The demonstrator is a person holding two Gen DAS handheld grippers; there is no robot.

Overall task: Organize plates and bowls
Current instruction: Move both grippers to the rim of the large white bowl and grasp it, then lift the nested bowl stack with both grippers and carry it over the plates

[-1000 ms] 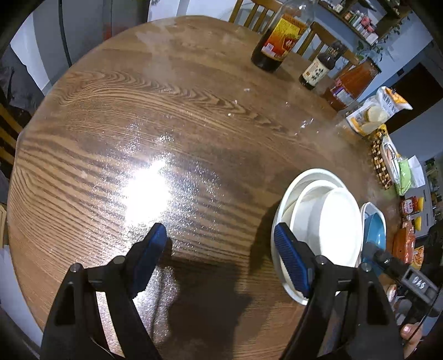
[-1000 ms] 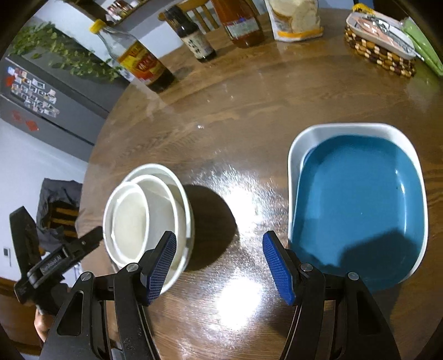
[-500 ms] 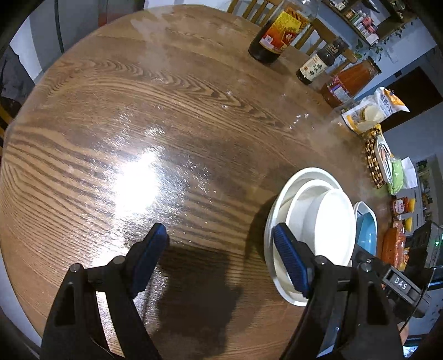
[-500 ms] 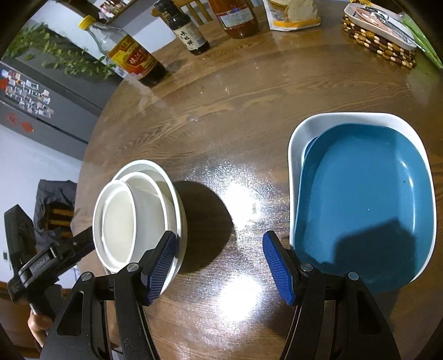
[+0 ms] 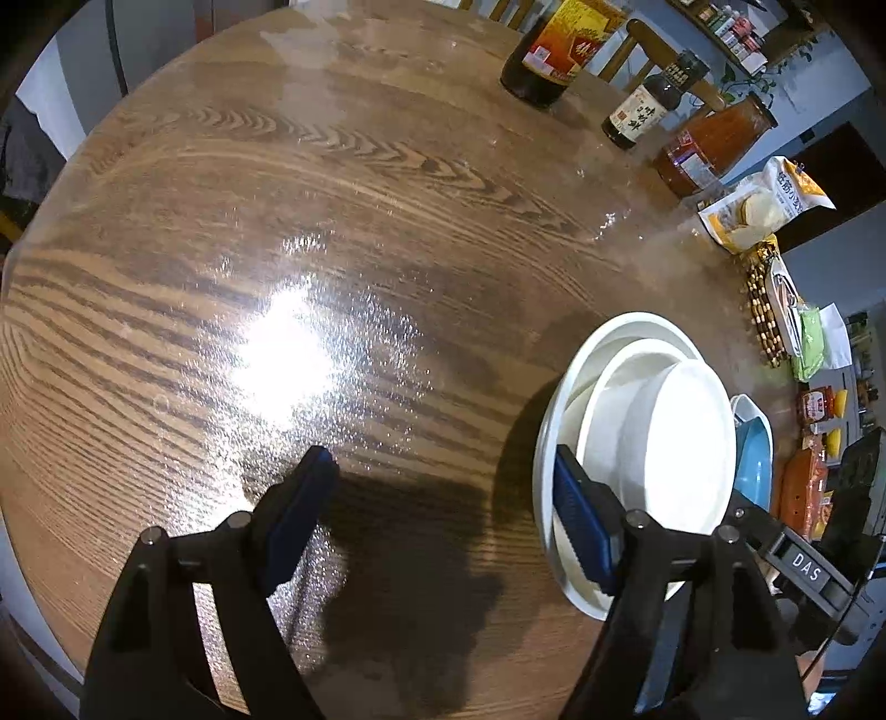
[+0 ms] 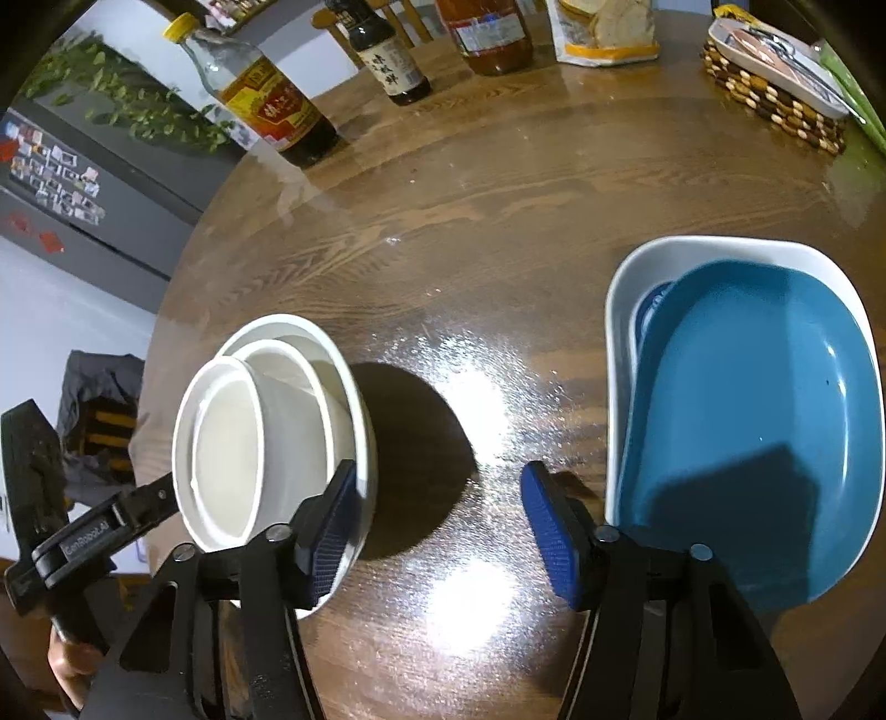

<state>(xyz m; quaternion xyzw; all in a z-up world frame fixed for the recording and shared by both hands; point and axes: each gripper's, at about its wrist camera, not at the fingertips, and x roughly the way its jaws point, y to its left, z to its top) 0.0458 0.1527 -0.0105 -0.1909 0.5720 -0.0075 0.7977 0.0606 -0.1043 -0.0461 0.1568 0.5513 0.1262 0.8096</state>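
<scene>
A stack of white bowls nested on a white plate stands on the round wooden table; it also shows in the right wrist view. A teal plate lies tilted in a white rectangular dish, with a blue-patterned plate edge under it. My left gripper is open and empty, its right pad beside the stack's near rim. My right gripper is open and empty over bare table between the stack and the dish.
Sauce bottles, an orange jar and a snack bag line the far edge. A beaded trivet with a small dish sits at the far right. Packets lie at the right edge of the left wrist view.
Both grippers have pulled back and risen slightly, so the table looks farther away. The bowls and plates have not moved. Both stay open.
</scene>
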